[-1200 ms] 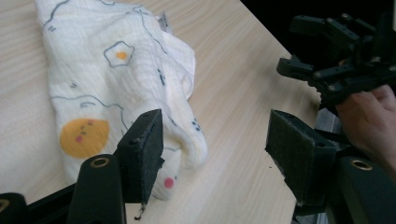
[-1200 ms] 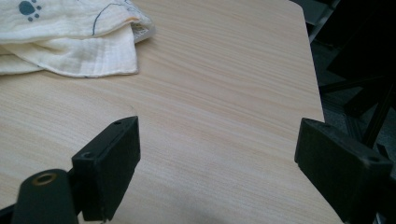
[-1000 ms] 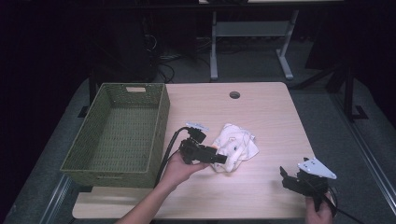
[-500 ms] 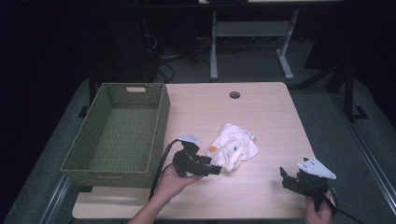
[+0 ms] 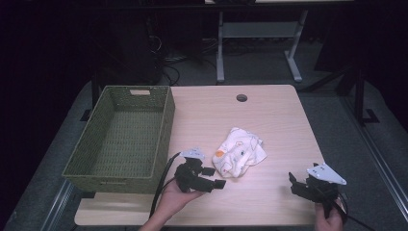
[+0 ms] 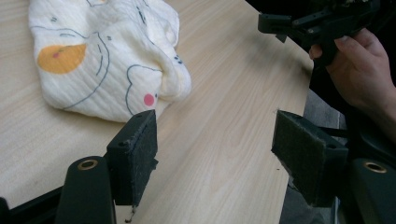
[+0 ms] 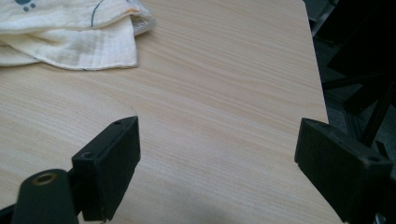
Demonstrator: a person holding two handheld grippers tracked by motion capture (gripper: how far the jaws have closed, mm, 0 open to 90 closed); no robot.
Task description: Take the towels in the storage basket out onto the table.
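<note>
Withdrawn from the cloth since the earlier high views: left gripper (image 5: 208,177), then at the cloth's left edge, now lower in the frame, just beside the cloth's lower left corner and clear of it. Jaws just been opening; nothing between them. Seen in the left gripper view (image 6: 215,149) with pads wide apart over bare wood, cloth lying beyond the left pad, not touched.

Cloth (image 5: 238,156): white, quilted, printed with an orange patch and small coloured marks, crumpled in a loose heap. Located at centre of the high view, flat on the surface (image 5: 269,120). Upper left of the left gripper view (image 6: 102,60); upper left corner of the right gripper view (image 7: 70,37), folded edges showing. Position matches the earlier frames.

Right gripper (image 5: 300,185): lower right of the high view, near the surface's front right corner, well apart from the cloth, unchanged in place. Jaws spread wide in the right gripper view (image 7: 217,163), nothing between them, bare wood beneath. Also visible in the upper right of the left gripper view (image 6: 299,25), held by a hand (image 6: 364,70).

Basket (image 5: 120,166): green, woven, rectangular, left side of the high view, standing at the surface's left edge, interior bare. Not touched by either gripper.

Round cable hole (image 5: 241,97) in the surface, upper centre of the high view.
</note>
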